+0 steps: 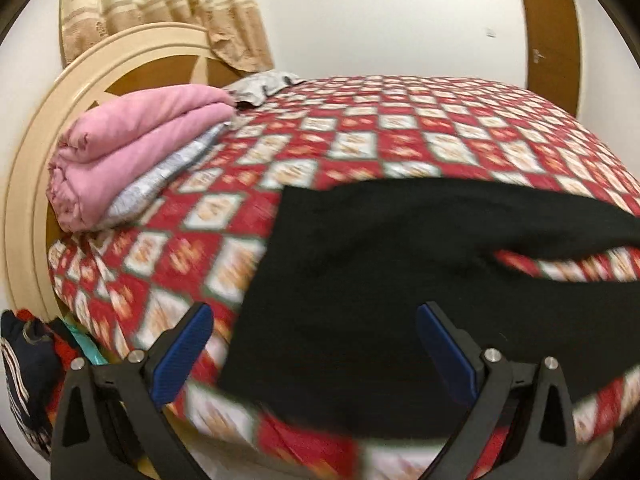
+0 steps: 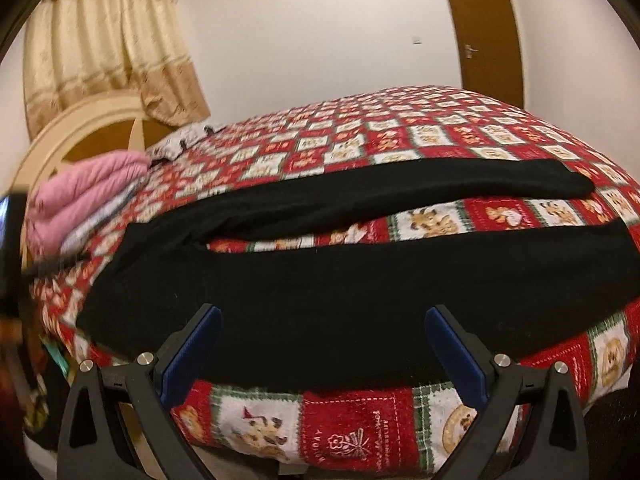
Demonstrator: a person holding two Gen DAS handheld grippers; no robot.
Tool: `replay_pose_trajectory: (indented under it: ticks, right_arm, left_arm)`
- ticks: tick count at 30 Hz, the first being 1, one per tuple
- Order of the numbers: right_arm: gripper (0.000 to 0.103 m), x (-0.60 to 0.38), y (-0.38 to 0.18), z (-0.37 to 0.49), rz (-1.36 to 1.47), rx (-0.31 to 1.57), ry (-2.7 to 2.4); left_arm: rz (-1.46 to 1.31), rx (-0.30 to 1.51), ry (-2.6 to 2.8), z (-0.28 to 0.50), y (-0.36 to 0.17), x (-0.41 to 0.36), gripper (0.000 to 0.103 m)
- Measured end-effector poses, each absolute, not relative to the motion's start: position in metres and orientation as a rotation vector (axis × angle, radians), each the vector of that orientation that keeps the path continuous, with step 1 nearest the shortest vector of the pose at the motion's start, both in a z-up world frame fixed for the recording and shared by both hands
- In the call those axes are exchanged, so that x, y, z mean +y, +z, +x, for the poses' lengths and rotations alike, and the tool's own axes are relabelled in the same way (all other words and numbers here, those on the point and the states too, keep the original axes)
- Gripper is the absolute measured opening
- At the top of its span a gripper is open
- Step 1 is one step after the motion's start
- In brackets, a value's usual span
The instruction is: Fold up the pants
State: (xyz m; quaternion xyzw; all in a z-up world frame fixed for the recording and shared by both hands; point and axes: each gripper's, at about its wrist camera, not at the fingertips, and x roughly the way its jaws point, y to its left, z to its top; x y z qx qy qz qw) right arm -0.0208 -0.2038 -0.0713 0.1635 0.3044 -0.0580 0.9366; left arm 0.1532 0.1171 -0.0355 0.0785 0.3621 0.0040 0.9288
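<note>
Black pants [image 1: 360, 280] lie spread flat on the bed, waistband to the left, both legs running right with a gap between them. In the right wrist view the pants [image 2: 320, 292] show the far leg [image 2: 440, 184] and the near leg [image 2: 480, 264] apart. My left gripper [image 1: 314, 316] is open, its blue-padded fingers [image 1: 188, 352] hovering over the waist end near the bed's front edge. My right gripper [image 2: 322, 320] is open above the near leg's upper part, holding nothing.
A red and white patterned bedspread [image 2: 400, 140] covers the bed. A folded pink blanket [image 1: 132, 148] and pillows sit by the cream headboard [image 1: 36, 160] at left. Curtain [image 1: 160, 4] and brown door [image 2: 480, 32] stand behind. Clothes [image 1: 28, 368] hang at the lower left.
</note>
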Motion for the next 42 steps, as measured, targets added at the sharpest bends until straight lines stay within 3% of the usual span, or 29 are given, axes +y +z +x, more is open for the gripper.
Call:
replay_pose_trajectory:
  ticks: [5,7,9,15,18,20,22,25,30,34,36,38,40,42]
  right_arm:
    - [0.102,-0.206,-0.077,-0.003,0.321,0.662,-0.115]
    - [0.102,-0.206,-0.079,0.006,0.307,0.681,-0.128]
    - [0.102,-0.209,-0.081,0.013,0.306,0.702,-0.136]
    - [0.102,-0.221,-0.073,0.037,0.307,0.736,-0.112]
    - [0.101,-0.236,-0.064,0.061,0.306,0.756,-0.078]
    - [0.100,-0.253,-0.056,0.082,0.298,0.756,-0.066]
    - [0.098,-0.275,-0.048,0.114,0.257,0.757,-0.050]
    - [0.098,-0.301,-0.048,0.171,0.190,0.815,-0.007]
    - [0.097,-0.328,-0.069,0.264,0.026,0.921,0.037]
    - [0.094,-0.327,-0.091,0.304,-0.071,1.002,0.137]
    - [0.086,-0.321,-0.107,0.315,-0.093,1.090,0.232]
    - [0.085,-0.315,-0.116,0.315,-0.156,1.106,0.245]
    - [0.074,-0.318,-0.113,0.313,-0.131,1.109,0.272]
    - [0.043,-0.323,-0.108,0.310,-0.094,1.121,0.280]
  left_arm:
    - [0.070,0.857,-0.032,0.251,-0.046,0.152,0.102]
    - [0.022,0.888,-0.047,0.278,-0.053,0.158,0.088]
    - [-0.025,0.931,-0.087,0.306,-0.067,0.162,0.081]
    - [-0.002,1.046,-0.096,0.349,-0.105,0.153,0.082]
    - [0.002,1.018,-0.119,0.354,-0.108,0.150,0.080]
    - [0.012,0.991,-0.144,0.354,-0.108,0.147,0.069]
    - [-0.001,0.970,-0.190,0.354,-0.107,0.145,0.047]
    - [-0.010,0.967,-0.200,0.356,-0.106,0.143,0.037]
    - [-0.046,0.958,-0.199,0.357,-0.106,0.144,0.033]
    - [-0.033,0.956,-0.179,0.358,-0.107,0.142,0.038]
    - [-0.034,0.959,-0.172,0.359,-0.107,0.141,0.038]
    - [-0.030,0.963,-0.169,0.360,-0.108,0.141,0.039]
    - [-0.017,0.964,-0.171,0.361,-0.108,0.140,0.037]
    - [-0.006,0.961,-0.172,0.361,-0.108,0.138,0.034]
